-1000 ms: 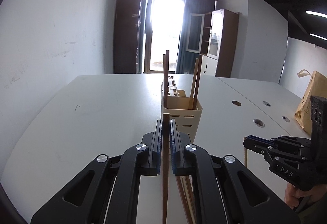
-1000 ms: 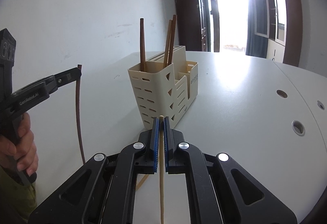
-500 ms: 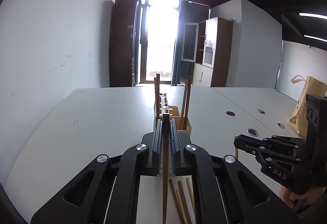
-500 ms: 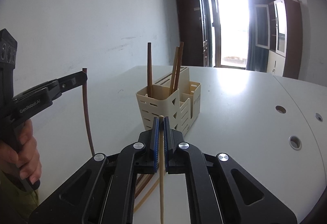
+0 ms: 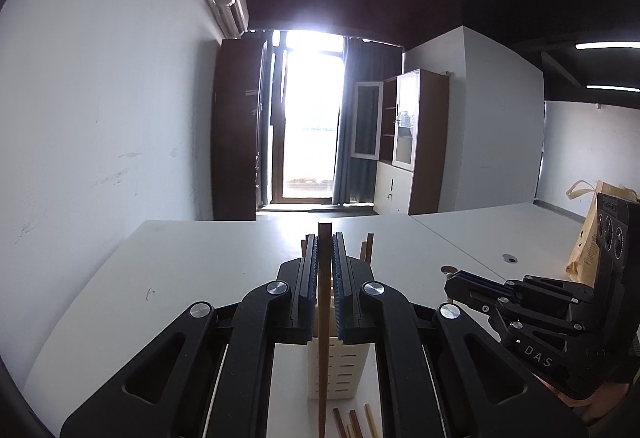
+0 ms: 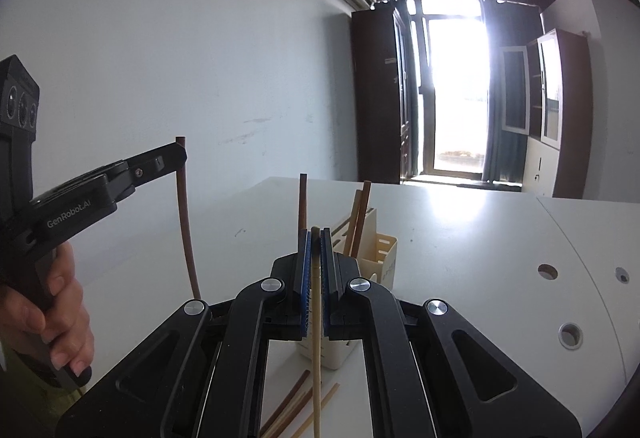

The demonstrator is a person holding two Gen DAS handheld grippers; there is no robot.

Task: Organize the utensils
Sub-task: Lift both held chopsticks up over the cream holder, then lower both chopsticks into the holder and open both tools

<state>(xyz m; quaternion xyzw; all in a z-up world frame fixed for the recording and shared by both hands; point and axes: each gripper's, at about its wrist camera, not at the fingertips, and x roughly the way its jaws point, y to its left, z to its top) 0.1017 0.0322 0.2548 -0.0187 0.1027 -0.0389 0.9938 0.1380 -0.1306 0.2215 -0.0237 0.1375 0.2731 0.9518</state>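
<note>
You are lifting both grippers higher above the cream holder (image 6: 382,258) than before, the left gripper (image 5: 325,250) clamping a dark chopstick (image 5: 323,338) upright, the right gripper (image 6: 316,242) clamping a pale chopstick (image 6: 316,358) upright.

- The left tool (image 5: 325,270) was black, with dark blue ribbed pads and silver screws.
- Its chopstick (image 5: 323,338) was reddish brown.
- The right tool (image 6: 316,270) was black, its pads bright blue.
- Its chopstick (image 6: 316,350) was pale tan.
- The slotted utensil holder (image 6: 382,258) was cream.
- The worktop (image 6: 460,238) was white.
</note>
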